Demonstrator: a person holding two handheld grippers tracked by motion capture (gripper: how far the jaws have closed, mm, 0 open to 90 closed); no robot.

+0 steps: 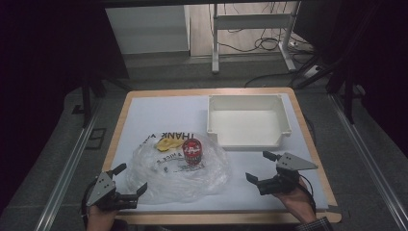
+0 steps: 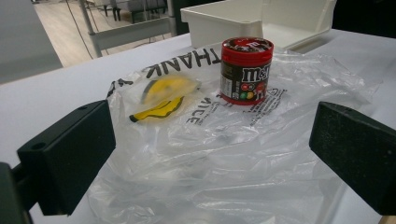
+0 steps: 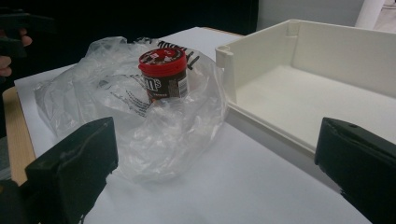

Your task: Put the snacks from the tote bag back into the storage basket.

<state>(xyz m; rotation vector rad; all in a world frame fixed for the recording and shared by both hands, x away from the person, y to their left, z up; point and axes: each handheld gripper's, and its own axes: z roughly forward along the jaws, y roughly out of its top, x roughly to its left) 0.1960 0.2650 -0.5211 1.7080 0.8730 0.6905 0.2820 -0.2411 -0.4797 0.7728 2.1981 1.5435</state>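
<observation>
A clear plastic bag (image 1: 178, 171) printed with black "THANK" lettering lies crumpled on the white table sheet. On it stands a small red-lidded candy jar (image 1: 192, 151) (image 2: 245, 70) (image 3: 164, 77), upright. A yellow patch (image 1: 168, 143) (image 2: 163, 95) shows on the bag just left of the jar. My left gripper (image 1: 131, 179) rests open at the bag's near left edge, nothing between its jaws. Right of the bag, my right gripper (image 1: 260, 166) is open too, held above the sheet. The bag (image 2: 233, 158) (image 3: 140, 126) lies ahead of both grippers.
An empty white plastic bin (image 1: 248, 120) (image 3: 308, 93) (image 2: 261, 21) sits at the table's far right, just beyond the jar. The wooden table edge (image 1: 226, 216) runs along the front. Beyond the table stand a metal frame (image 1: 250, 29) and floor cables.
</observation>
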